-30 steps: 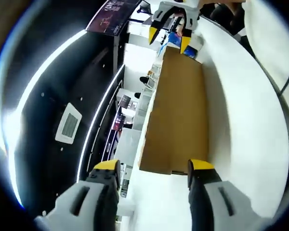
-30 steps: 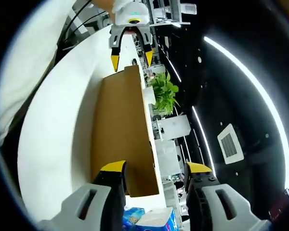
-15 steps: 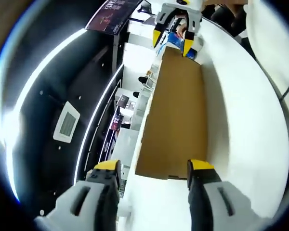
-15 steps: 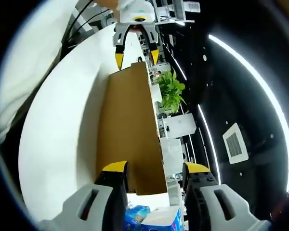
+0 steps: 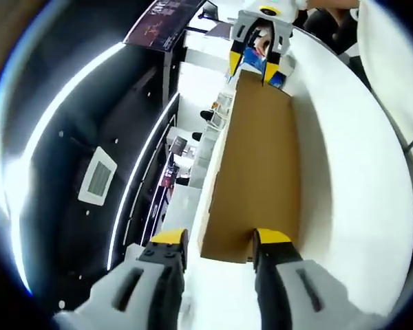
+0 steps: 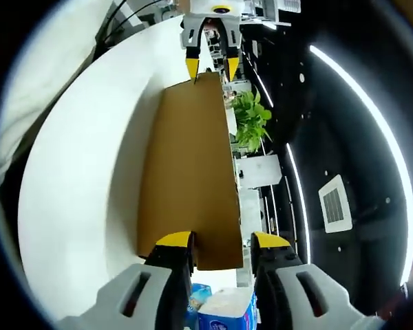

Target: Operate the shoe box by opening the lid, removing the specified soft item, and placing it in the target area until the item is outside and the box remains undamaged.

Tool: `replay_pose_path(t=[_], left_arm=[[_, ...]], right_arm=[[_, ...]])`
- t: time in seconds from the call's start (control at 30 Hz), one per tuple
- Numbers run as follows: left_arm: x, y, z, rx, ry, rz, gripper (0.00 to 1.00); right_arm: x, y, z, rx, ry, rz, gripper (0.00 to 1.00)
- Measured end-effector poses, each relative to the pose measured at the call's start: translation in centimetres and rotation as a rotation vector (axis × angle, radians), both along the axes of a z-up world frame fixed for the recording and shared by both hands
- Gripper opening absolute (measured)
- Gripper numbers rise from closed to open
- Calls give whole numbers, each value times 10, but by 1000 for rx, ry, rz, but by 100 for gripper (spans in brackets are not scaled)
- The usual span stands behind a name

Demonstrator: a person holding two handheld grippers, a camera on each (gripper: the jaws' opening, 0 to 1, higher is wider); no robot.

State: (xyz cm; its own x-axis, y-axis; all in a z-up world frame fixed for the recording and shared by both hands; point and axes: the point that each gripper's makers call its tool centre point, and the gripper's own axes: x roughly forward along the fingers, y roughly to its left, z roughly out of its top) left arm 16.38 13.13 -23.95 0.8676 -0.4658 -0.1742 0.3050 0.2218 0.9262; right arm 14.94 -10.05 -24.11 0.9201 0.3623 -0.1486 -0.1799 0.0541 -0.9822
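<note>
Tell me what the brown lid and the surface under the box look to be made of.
The lid looks like plain cardboard: flat, matte brown, unprinted, with a thin edge. The table looks like a smooth white laminate or painted board, evenly white with a soft sheen, though the exact material cannot be told.

White table surface (image 5: 358,158) curves through both views, lit evenly. Ceiling (image 5: 69,124) is dark, crossed by long bright light strips (image 6: 361,103); a square vent grille (image 5: 96,179) is set into it, also seen in the right gripper view (image 6: 335,203). A leafy green plant (image 6: 251,124) stands beyond the table edge. A dark banner or screen (image 5: 162,20) hangs nearby. Behind lie what appear to be white desks and shelving (image 5: 186,158), too small to confirm
</note>
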Motion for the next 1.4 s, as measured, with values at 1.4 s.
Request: replay_pose_path(t=[1.4], left_arm=[[-5,-3,-22,-12,83,-20,25]], right_arm=[[3,0,-26,-16,100,-30,26]])
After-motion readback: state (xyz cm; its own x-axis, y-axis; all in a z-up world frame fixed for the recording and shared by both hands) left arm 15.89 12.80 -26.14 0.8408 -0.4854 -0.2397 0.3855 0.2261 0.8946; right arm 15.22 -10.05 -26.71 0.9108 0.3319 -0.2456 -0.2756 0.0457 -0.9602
